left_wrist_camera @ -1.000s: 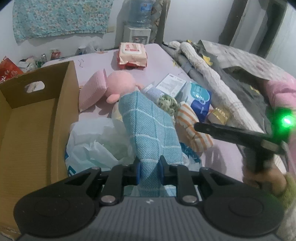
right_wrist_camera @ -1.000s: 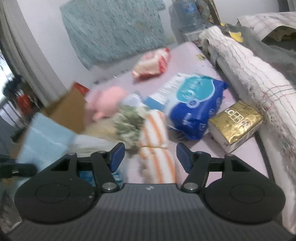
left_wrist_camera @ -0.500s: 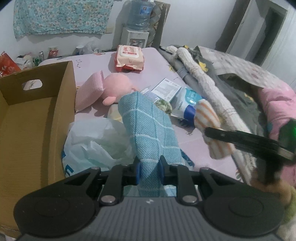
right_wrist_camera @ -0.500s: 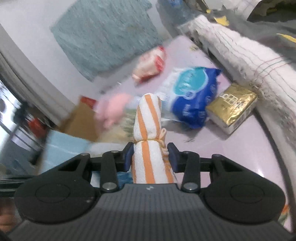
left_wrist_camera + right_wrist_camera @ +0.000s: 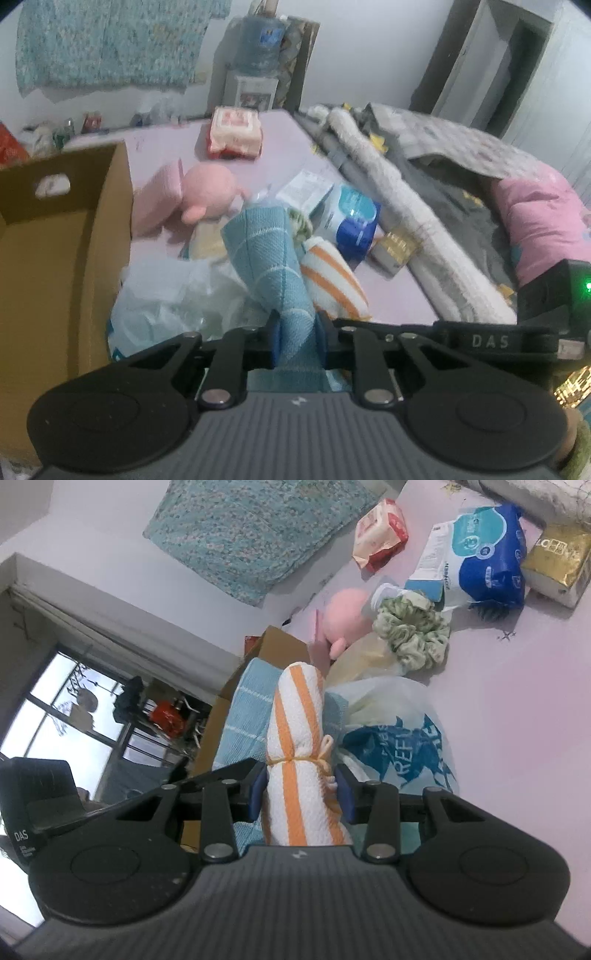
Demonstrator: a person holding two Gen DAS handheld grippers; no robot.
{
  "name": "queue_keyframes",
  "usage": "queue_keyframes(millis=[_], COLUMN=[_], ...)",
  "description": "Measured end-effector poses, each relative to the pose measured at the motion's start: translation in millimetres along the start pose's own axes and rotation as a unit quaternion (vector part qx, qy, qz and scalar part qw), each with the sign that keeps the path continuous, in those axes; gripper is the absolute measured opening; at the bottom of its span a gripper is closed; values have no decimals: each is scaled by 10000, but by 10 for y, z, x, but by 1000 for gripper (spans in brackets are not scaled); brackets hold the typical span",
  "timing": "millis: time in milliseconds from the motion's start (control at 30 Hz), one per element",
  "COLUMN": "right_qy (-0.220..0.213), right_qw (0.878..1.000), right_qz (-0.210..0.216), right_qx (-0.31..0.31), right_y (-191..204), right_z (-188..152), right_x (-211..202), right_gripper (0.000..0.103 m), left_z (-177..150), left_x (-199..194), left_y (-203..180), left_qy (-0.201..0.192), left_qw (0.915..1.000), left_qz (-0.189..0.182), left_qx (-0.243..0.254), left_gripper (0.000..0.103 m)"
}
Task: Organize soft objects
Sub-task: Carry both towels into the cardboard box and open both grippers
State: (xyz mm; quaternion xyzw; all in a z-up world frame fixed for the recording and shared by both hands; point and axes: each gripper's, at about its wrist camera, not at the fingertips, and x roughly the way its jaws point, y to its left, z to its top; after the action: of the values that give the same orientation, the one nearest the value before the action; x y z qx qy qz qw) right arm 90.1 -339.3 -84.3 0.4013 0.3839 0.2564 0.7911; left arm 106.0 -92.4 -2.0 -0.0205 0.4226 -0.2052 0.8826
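We hold a blue towel (image 5: 273,273) clamped in our left gripper (image 5: 297,334) and a striped roll (image 5: 295,746) in our right gripper (image 5: 301,788), both pointing lengthwise ahead, the box (image 5: 48,258) lying left, nearer the left gripper.
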Motion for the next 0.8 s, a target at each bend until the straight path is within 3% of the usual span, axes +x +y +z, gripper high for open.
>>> queue_keyframes(millis=[200, 400, 633, 800], right_qy=[-268, -253, 150, 623], right_qw=[9990, 9982, 9938, 9907], right_qz=[87, 249, 547, 669], right_qx=[-360, -488, -955, -1005], right_y=[292, 593, 1326, 1767], right_z=[148, 340, 684, 887], right_x=[-152, -163, 393, 1129], right_gripper=[38, 38, 38, 38], left_z=[174, 370, 682, 925], left_x=[-214, -477, -934, -959], left_y=[-80, 99, 700, 1341], left_qy=[-451, -739, -1087, -998], left_qw=[9988, 9972, 9915, 9864], left_qz=[-12, -60, 419, 865], left_qx=[186, -72, -578, -978], left_gripper=[19, 18, 18, 18])
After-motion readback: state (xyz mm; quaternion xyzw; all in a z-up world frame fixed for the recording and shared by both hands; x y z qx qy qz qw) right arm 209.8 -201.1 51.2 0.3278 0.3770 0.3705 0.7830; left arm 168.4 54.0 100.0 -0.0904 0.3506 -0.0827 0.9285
